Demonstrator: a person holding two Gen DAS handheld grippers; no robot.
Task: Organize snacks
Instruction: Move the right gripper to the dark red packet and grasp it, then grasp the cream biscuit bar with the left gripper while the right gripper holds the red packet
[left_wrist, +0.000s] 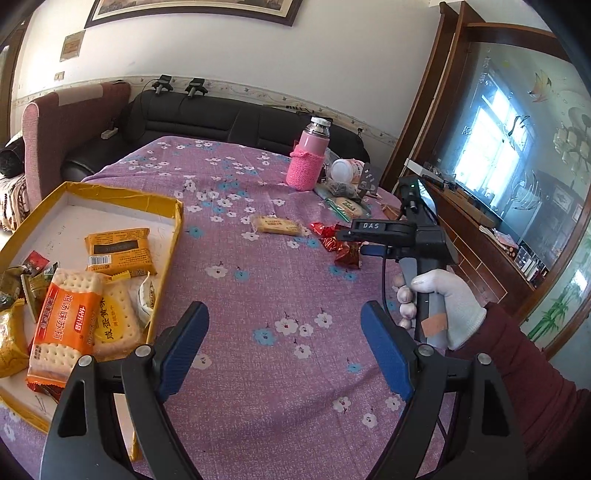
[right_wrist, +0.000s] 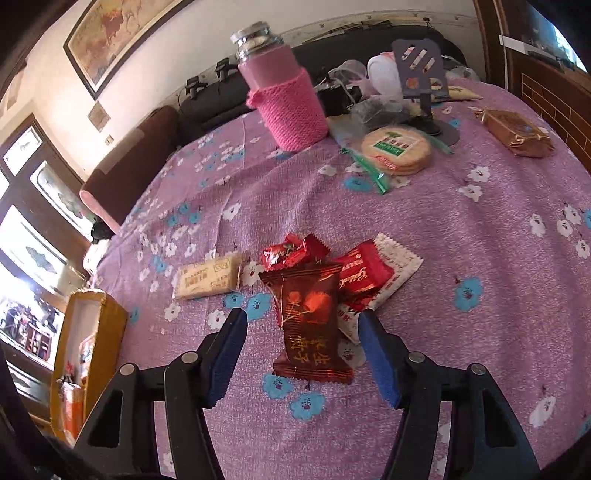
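Purple floral cloth (right_wrist: 461, 236) covers the table I'm working over, with a black sofa behind it. My right gripper (right_wrist: 303, 354) has its blue pads spread, nothing pinched, tilted down over the dark red snack packet (right_wrist: 310, 317); that packet lies between the two fingers, its long axis running straight away from me along the fingers, so the pads flank its long sides without touching them. Just beyond the packet sit two brighter red wrapped sweets (right_wrist: 291, 253) and a red-and-white sachet (right_wrist: 373, 275), partly tucked under it. Left of the packet lies a pale biscuit bar (right_wrist: 208, 277), and well left of that the yellow-rimmed box lid (left_wrist: 177, 221) already holding cracker packs. My left gripper (left_wrist: 286, 350) hangs spread and empty over bare cloth just beside that lid, well apart from the packet. I judge the right hand the one to close here; the risk is catching the sachet's edge too.
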